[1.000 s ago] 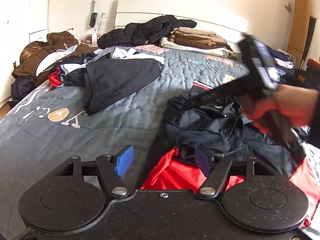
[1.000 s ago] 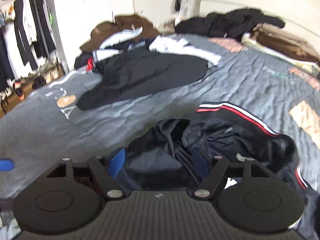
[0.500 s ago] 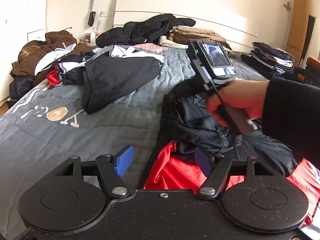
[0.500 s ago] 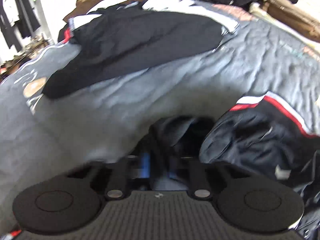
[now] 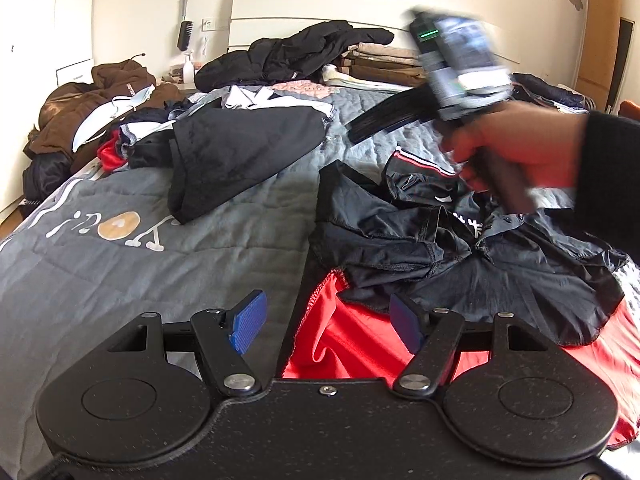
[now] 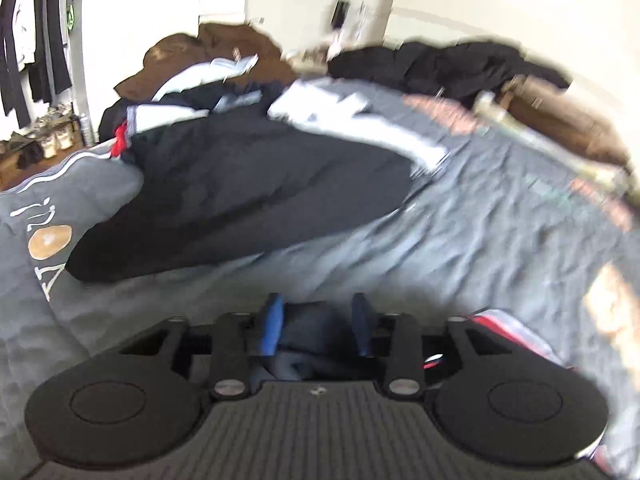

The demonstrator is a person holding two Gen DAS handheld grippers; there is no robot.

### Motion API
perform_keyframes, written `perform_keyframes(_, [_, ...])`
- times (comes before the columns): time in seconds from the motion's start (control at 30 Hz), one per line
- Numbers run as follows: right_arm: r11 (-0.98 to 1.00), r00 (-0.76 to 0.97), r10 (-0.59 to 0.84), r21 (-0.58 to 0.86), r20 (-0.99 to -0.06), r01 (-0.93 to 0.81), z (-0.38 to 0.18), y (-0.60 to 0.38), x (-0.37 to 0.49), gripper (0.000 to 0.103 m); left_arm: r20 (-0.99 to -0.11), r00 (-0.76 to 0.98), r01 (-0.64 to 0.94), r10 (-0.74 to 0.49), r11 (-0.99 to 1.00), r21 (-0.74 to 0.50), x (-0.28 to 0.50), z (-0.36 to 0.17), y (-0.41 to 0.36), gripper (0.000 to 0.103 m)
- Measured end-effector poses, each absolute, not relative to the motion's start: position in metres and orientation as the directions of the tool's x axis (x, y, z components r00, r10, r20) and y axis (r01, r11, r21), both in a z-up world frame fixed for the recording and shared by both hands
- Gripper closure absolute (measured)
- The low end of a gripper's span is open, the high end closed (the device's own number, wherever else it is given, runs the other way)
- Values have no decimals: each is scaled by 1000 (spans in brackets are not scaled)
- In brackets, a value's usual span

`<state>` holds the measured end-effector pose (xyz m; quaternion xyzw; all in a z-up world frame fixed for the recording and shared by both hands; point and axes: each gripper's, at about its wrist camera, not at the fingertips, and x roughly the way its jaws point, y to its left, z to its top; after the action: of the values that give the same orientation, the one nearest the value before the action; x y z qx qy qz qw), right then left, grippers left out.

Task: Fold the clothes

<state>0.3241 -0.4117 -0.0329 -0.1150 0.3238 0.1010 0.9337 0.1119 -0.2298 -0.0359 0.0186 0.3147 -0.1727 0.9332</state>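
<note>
A: Item one, far left?

B: Grey quilted bedspread, running from 9 o'clock across the whole left-wrist view. On it at 11 o'clock, a flat black garment, long axis from 7 to 1 o'clock, well apart from both tools.

A: Item two?

B: Left gripper, blue-padded fingers spread apart, nothing between them. It hangs over the near left edge of a glossy red fabric garment.

A: Item three, the task's thing?

B: Crumpled black thin-fabric garment, heaped on top of the red one, lying from 12 to 2 o'clock of the left gripper. A red-and-white striped band shows at its far edge.

A: Item four?

B: Right gripper, fingers drawn close with dark cloth bunched between them; by judgement a fold of that black garment, though blur leaves this unsure. In the left-wrist view a hand carries this tool raised above the heap at 2 o'clock.

A: The deciding relation?

B: The heap sits to the right of the left gripper and under the right one; the right hand is nearer.
</note>
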Motion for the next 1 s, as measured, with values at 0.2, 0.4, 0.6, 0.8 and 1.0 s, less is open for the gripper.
perform_keyframes(0.2, [976,859,127,-92,-496,-198,16,-482,245,42,-561,741,394,-369,916,-82,101,-34,-247,36])
perform_keyframes(0.4, [993,879,21,115,-477,38,15,-606,154,39,-520,733,463,-438,882,-89,87,-31,-267,34])
perform_keyframes(0.6, [926,821,-108,244,-560,288,-24,-708,99,39,-467,728,534,-502,842,-72,71,-29,-291,32])
perform_keyframes(0.8, [786,782,-106,430,-614,444,-70,-780,59,39,-427,692,605,-582,790,-96,57,-26,-315,32])
perform_keyframes(1.0, [681,773,-108,520,-626,516,-109,-801,52,39,-418,689,626,-592,777,-67,51,-28,-322,32])
